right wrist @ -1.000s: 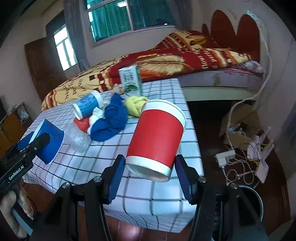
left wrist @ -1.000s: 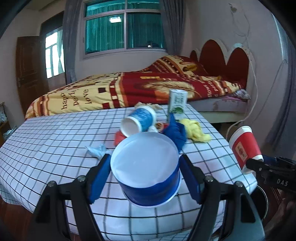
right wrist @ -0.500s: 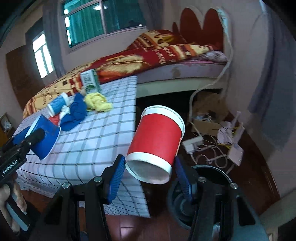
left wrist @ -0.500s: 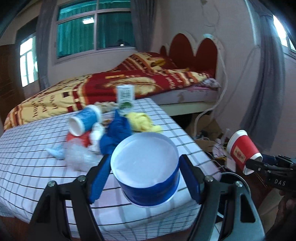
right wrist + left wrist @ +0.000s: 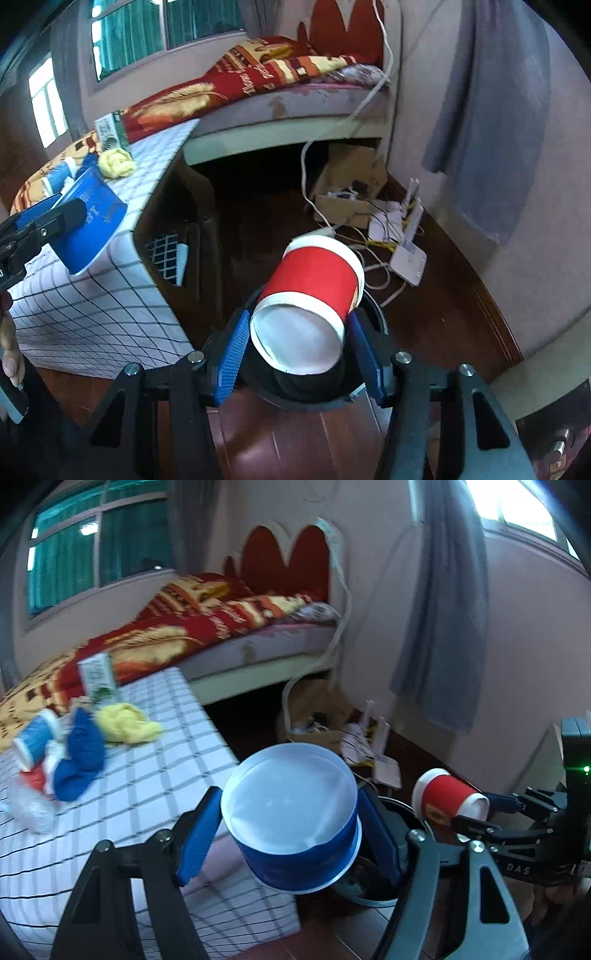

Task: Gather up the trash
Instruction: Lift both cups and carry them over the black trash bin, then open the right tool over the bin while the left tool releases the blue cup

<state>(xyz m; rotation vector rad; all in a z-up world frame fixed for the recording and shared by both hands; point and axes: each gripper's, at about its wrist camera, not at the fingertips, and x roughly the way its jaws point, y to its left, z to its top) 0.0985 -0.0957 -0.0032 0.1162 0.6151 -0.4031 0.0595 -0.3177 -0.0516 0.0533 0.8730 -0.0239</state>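
Both hands have swung away from the table [image 5: 155,775] to the black bin [image 5: 314,400]. Left gripper [image 5: 291,836] pinches a blue cup [image 5: 295,853]. Right gripper [image 5: 299,350] pinches a red cup [image 5: 314,280].

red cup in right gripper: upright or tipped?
Tipped. The red cup lies on its side between the right gripper pads, base toward the camera, above the bin.

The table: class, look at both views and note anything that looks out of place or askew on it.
On the checked table, a small blue cup lies tipped on its side among crumpled blue cloth, yellow cloth and clear plastic. Only the carton stands upright.
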